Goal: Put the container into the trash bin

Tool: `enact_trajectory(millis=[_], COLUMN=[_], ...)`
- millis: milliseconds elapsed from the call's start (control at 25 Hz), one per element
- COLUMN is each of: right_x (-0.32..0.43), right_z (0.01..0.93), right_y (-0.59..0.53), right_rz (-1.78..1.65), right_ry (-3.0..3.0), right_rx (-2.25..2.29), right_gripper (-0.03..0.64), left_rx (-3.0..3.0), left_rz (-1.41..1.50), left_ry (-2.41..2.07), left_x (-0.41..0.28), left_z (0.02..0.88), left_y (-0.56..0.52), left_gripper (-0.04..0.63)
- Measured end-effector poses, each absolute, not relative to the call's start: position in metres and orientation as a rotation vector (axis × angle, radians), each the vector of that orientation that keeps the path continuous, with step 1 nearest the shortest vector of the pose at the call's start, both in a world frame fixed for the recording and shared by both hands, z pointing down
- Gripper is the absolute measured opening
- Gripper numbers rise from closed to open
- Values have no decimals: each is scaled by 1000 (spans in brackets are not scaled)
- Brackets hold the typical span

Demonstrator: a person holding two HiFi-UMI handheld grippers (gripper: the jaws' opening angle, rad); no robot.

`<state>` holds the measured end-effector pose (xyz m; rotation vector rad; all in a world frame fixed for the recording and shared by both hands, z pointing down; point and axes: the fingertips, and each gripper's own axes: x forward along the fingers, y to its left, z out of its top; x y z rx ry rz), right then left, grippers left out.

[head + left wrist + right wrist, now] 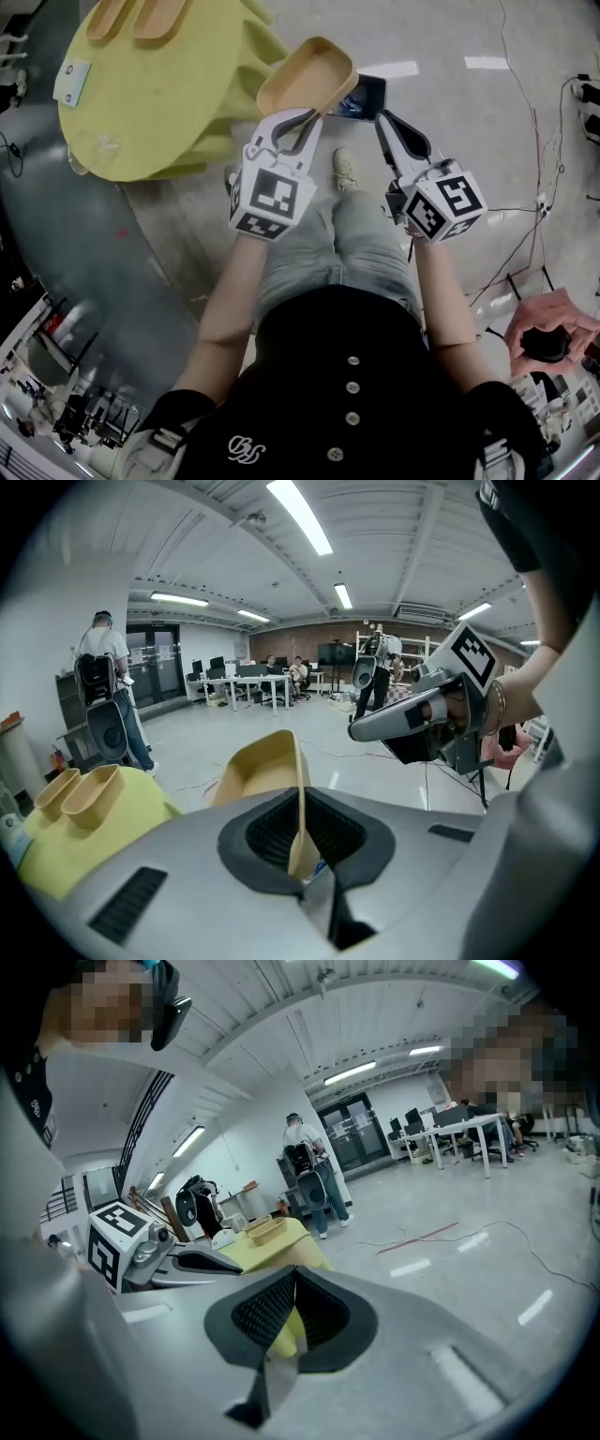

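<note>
Tan container (307,75), tilted, rim in L claw (306,118); dark bin (367,95) on floor nearby.

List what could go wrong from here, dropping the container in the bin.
1. The left gripper pinches the container by one thin rim wall only; it could pivot or slip early.
2. The container looks broad against the trash bin opening and hides part of it in the head view; it may catch on the edge.
3. The right gripper, shut, hovers near the trash bin and could knock it.
</note>
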<state>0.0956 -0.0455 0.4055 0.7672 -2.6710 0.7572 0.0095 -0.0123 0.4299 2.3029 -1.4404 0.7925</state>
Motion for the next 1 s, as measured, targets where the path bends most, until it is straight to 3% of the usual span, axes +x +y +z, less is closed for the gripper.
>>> enact_trajectory(millis=[1000], right_x=[149], right_z=[537], right_y=[-58], right_rz=[977], right_ry=[-2497], right_rx=[736], right_gripper=[5], left_rx=[2249], left_rz=[801], left_ry=[-1242], left_x=[83], left_z=[555], left_y=[-31], left_gripper=[26])
